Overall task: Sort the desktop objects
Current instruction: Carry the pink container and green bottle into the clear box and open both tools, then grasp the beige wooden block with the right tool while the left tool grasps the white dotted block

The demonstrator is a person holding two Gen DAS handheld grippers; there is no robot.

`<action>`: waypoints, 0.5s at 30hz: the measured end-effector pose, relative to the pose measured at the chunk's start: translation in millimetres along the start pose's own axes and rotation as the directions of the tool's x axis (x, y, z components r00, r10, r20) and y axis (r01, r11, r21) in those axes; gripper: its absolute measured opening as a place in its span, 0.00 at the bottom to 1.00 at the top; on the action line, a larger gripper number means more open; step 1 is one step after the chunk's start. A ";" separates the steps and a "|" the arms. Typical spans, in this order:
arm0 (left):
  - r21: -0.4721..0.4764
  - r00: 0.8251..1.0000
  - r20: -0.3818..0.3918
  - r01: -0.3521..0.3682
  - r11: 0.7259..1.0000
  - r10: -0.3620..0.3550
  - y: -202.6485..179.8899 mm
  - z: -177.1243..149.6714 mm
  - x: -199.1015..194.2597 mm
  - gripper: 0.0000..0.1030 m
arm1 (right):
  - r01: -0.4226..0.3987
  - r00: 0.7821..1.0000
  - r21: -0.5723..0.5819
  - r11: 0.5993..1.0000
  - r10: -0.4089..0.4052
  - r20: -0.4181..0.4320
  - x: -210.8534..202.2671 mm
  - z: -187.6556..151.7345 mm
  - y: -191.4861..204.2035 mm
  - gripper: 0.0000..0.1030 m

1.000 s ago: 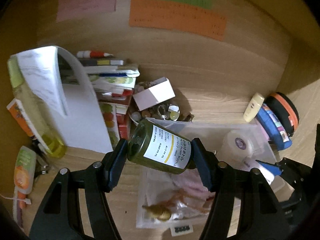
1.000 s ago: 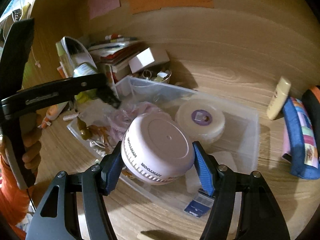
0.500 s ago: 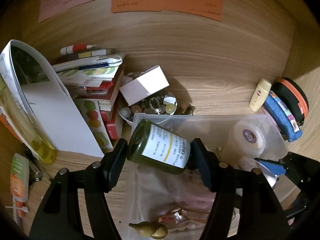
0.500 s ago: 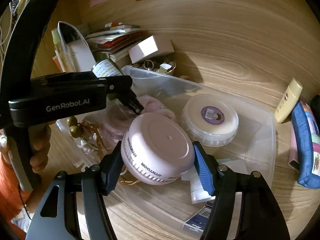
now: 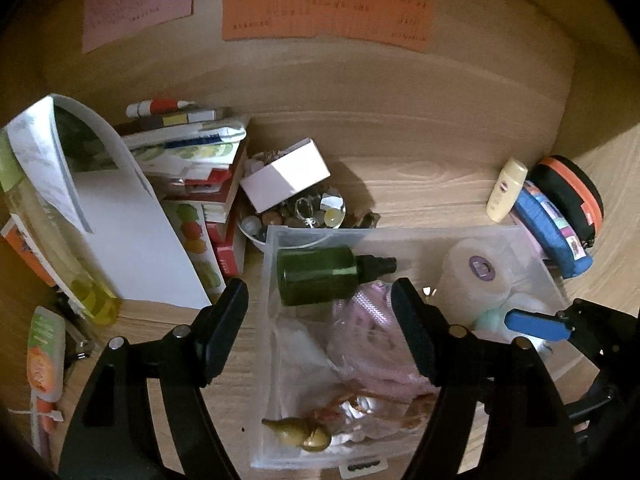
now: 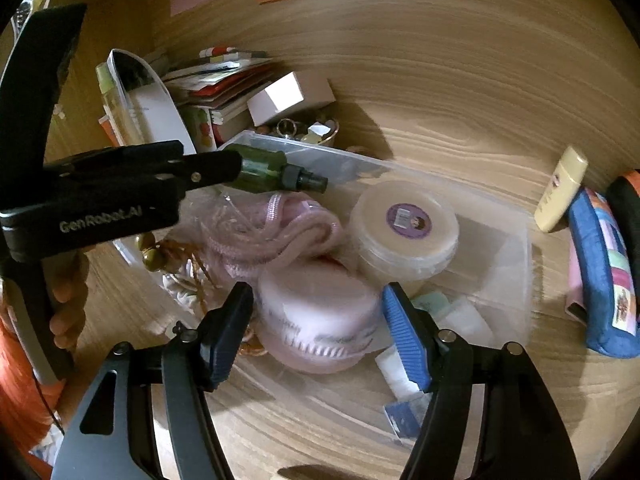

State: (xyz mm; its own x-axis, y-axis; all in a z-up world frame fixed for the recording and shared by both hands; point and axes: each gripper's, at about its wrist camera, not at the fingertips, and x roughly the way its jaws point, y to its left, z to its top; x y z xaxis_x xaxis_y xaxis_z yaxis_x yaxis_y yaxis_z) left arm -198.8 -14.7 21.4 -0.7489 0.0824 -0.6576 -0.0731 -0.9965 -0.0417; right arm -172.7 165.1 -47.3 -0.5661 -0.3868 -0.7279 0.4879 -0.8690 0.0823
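The left gripper (image 5: pixel 320 320) stands wide open with nothing between its jaws; the green spray bottle (image 5: pixel 320 276) lies on its side just beyond the fingertips, in the far left corner of the clear plastic bin (image 5: pixel 268 320), with its black nozzle pointing right. From the right wrist view the same bottle (image 6: pixel 264 170) shows at the tip of the left tool, over the bin's far wall, and whether it rests on the bin's contents or is mid-air cannot be told. The right gripper (image 6: pixel 318 320) is also open, its jaws spread to either side of the pink round jar (image 6: pixel 320 316), which sits blurred in the near part of the bin, apart from both pads. Beside the jar to the far right stands a round white container with a purple label (image 6: pixel 404 228), and a bagged pink cord (image 6: pixel 276 236) fills the middle of the bin, between the jar and the bottle. A small gourd ornament (image 5: pixel 298 432) lies at the bin's near left end. Outside the bin, on the wooden desk (image 5: pixel 420 188), a white box (image 5: pixel 286 174) rests on a bowl of trinkets just beyond the far wall, a stack of books (image 5: pixel 192 160) sits to the left, and a cream tube (image 5: pixel 506 188) leans near a blue pouch (image 5: pixel 552 232) to the right.
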 end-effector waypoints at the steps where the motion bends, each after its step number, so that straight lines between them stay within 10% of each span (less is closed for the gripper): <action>1: 0.001 1.000 0.007 0.000 1.000 0.000 0.1 -0.6 -3.8 0.71 | 0.004 1.000 0.000 1.000 -0.004 0.003 -3.1 -1.1 0.2 0.62; 15: 0.044 0.997 0.061 -0.047 0.998 0.045 -2.0 -24.0 -55.1 0.84 | 0.090 0.993 0.000 0.996 -0.089 0.075 -47.0 -16.4 5.4 0.74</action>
State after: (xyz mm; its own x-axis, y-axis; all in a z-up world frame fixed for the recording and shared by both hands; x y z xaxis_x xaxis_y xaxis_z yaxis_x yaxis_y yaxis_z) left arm -141.5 -17.6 39.7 -0.7900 0.0389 -0.6118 -0.0666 -0.9975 0.0226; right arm -132.5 183.7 -23.8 -0.6557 -0.3297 -0.6793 0.4351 -0.9002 0.0169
